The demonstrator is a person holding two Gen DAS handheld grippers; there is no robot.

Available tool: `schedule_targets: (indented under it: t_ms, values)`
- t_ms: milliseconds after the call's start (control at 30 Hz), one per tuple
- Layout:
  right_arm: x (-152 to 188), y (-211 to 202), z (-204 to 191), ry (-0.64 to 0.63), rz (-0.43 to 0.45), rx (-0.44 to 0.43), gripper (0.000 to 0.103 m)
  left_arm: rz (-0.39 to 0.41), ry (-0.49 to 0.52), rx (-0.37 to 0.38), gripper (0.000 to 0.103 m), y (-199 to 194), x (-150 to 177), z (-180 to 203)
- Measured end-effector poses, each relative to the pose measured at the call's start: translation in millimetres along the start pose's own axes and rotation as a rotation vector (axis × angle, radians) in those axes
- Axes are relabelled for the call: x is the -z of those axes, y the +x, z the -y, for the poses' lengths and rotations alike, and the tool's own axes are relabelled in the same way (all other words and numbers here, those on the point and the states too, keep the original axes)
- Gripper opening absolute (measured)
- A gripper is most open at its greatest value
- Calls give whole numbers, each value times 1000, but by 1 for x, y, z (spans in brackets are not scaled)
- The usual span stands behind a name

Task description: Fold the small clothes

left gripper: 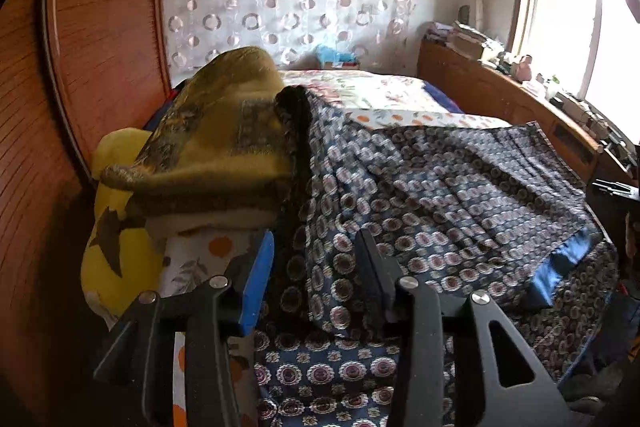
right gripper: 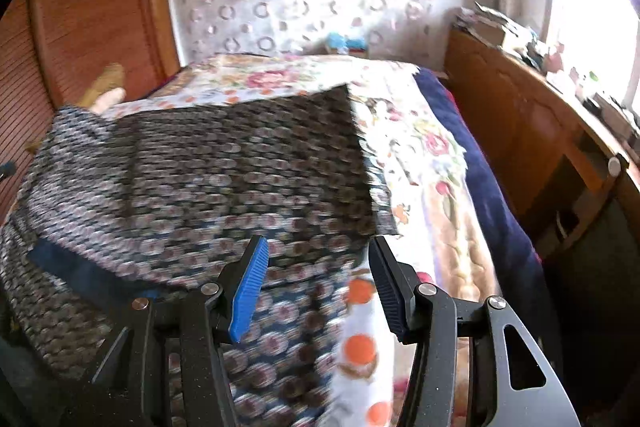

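A dark blue garment (left gripper: 440,187) printed with round medallions lies spread over the bed, with a blue satin band (left gripper: 568,263) along one folded edge. It also shows in the right wrist view (right gripper: 224,171), blurred, with a dark blue band (right gripper: 80,271) at the left. My left gripper (left gripper: 316,251) is open, its jaws wide on either side of a raised ridge of the garment's cloth. My right gripper (right gripper: 318,255) is open and empty just above the garment's near right part.
A folded olive-yellow blanket (left gripper: 216,139) sits on a yellow pillow (left gripper: 116,227) to the left, against a wooden headboard (left gripper: 100,27). The bed's floral sheet (right gripper: 416,143) lies beneath. A cluttered wooden cabinet (right gripper: 520,115) runs along the right under the window.
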State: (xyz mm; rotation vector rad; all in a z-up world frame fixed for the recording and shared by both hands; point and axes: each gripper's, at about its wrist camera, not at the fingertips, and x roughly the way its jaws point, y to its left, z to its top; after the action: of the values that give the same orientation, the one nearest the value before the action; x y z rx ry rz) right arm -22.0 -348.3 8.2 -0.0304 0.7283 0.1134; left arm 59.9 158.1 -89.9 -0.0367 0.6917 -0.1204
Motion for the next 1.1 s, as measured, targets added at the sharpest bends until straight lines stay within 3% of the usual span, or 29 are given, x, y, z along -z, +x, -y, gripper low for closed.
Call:
schedule_targets:
  t_ms: [233, 633, 667, 767, 800, 833, 867, 933, 1100]
  values:
    - [-17, 33, 8, 37, -53, 24, 54, -43, 14, -44, 43, 14, 6, -2]
    - [-23, 55, 19, 32, -81, 22, 53, -67, 30, -33, 43, 22, 8, 1]
    - [-23, 55, 19, 31, -83, 21, 50, -68, 31, -33, 43, 22, 8, 2]
    - [-23, 61, 18, 20, -91, 2, 29, -75, 37, -29, 43, 24, 9, 4]
    - [-23, 62, 17, 15, -93, -13, 12, -79, 41, -23, 43, 25, 10, 4]
    - [-23, 61, 16, 9, -92, -27, 8, -83, 46, -13, 39, 25, 10, 5]
    - [-23, 60, 15, 3, -84, -38, 7, -87, 50, -5, 23, 26, 10, 6]
    - [-23, 53, 14, -1, -62, -75, 3, -112, 57, 14, 9, 30, 11, 7]
    - [-21, 30, 12, -8, -5, -125, 1, -115, 52, 20, 4, 31, 10, 4]
